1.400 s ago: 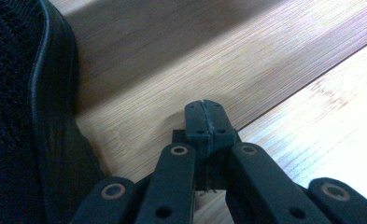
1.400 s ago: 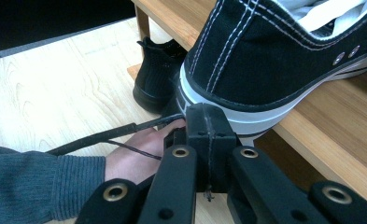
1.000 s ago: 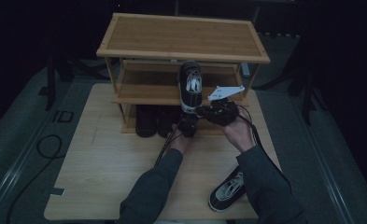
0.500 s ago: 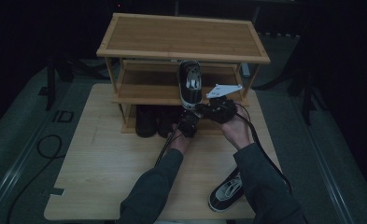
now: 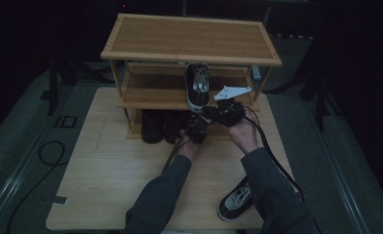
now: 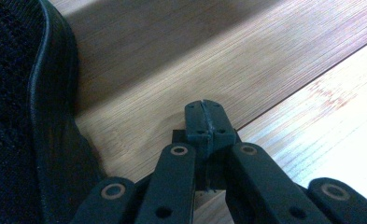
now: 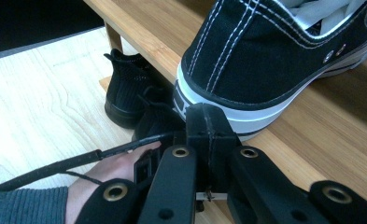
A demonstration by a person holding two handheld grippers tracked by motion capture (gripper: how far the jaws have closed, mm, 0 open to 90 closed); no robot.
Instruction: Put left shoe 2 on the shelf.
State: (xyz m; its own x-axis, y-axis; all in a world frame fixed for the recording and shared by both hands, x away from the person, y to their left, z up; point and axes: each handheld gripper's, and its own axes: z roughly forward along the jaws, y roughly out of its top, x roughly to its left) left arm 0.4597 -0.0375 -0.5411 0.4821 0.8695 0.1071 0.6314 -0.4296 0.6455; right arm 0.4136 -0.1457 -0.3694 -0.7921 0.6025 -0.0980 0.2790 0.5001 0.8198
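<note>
A black sneaker with a white sole (image 5: pixel 198 85) (image 7: pixel 274 60) stands on the middle shelf of a wooden shoe rack (image 5: pixel 145 39), heel toward me. My right gripper (image 5: pixel 212 111) (image 7: pixel 207 122) is shut with nothing between its jaws, its tip right at the sneaker's heel; I cannot tell if it touches. My left gripper (image 5: pixel 196 130) (image 6: pixel 204 116) is shut and holds nothing. It sits low by the bottom shelf (image 6: pixel 172 70), next to a black mesh shoe (image 6: pixel 22 121). A second black-and-white sneaker (image 5: pixel 235 202) lies on the table at the front right.
Two black shoes (image 5: pixel 152 127) (image 7: pixel 127 91) stand on the rack's bottom level, left of my grippers. The rack's top shelf is bare. The light wooden table (image 5: pixel 106 170) has free room at the left and front. Cables trail from both grippers toward me.
The right gripper has edged slightly left, toward the sneaker's heel. The left gripper and the shoes have stayed where they were.
</note>
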